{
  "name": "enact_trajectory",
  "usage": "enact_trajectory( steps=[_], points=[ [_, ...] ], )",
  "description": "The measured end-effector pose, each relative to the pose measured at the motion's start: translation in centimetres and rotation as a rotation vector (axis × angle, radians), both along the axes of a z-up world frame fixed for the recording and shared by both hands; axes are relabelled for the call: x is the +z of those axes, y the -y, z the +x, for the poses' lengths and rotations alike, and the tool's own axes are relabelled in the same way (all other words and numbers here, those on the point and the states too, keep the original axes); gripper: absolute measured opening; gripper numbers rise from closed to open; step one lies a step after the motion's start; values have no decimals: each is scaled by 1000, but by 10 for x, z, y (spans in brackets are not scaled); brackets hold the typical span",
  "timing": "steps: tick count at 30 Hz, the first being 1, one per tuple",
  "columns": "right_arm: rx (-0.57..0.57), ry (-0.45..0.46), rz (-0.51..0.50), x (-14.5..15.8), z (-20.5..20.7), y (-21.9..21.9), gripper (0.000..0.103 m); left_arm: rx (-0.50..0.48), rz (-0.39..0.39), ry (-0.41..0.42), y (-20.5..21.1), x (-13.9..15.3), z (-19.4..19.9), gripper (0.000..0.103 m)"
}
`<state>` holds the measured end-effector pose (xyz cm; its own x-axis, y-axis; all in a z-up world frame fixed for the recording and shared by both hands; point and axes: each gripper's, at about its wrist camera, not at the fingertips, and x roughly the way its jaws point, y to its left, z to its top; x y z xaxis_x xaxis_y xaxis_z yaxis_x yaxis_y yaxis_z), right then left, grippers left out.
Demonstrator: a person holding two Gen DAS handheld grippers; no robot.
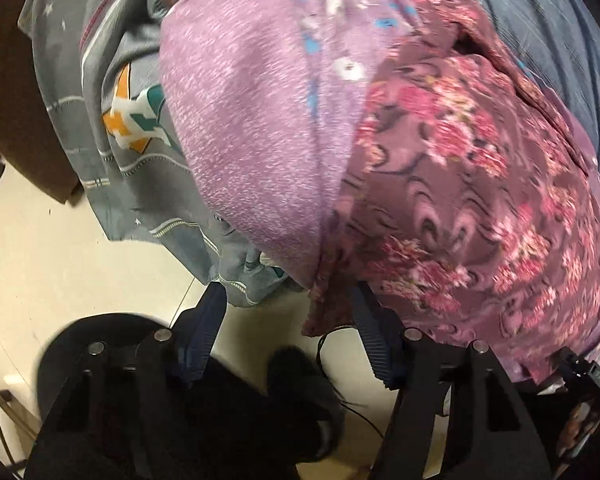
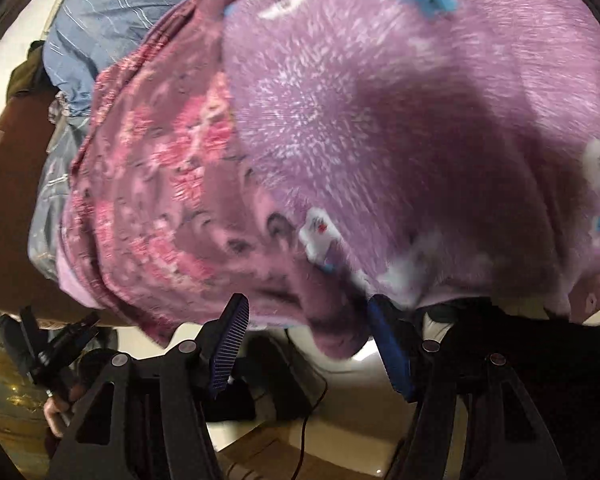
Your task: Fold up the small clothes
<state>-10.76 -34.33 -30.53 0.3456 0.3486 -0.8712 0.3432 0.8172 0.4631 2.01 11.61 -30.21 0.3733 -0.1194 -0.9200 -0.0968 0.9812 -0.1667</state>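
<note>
lilac garment (image 1: 256, 128), draped, overlapping floral cloth (image 1: 472, 216)

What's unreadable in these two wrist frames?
- Left wrist: the lilac speckled knit garment and maroon floral fleece garment overlap, hiding each other's outline; motion blur.
- Right wrist: small white label is too blurred to read.
- Right wrist: the bed or table surface under the clothes is fully covered.
- Both: blue checked fabric is cut off by the frame edge.

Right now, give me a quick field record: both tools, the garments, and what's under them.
left tool: open, empty, at the hanging hem of the pile
right tool: open, empty, at the near edge of the clothes
top garment: lilac fleece with blue and white flowers
beneath it: maroon floral cloth
underneath: grey patterned sheet
sharpness: blurred
</note>
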Motion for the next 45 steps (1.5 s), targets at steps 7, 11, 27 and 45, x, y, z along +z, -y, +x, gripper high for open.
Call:
enact_trajectory(
  steps=[7, 11, 27, 45],
  points=[
    [74, -7, 13, -16, 9, -13, 27, -73, -35, -48, 14, -7, 20, 70],
    [125, -2, 11, -8, 1, -23, 5, -94, -8, -27, 23, -17, 23, 70],
    [197, 306, 239, 138, -44, -15, 4, -14, -151, -105, 16, -32, 5, 82],
    [154, 410, 245, 179, -47, 0, 4, 189, -492, -233, 39, -87, -13, 84]
  ],
)
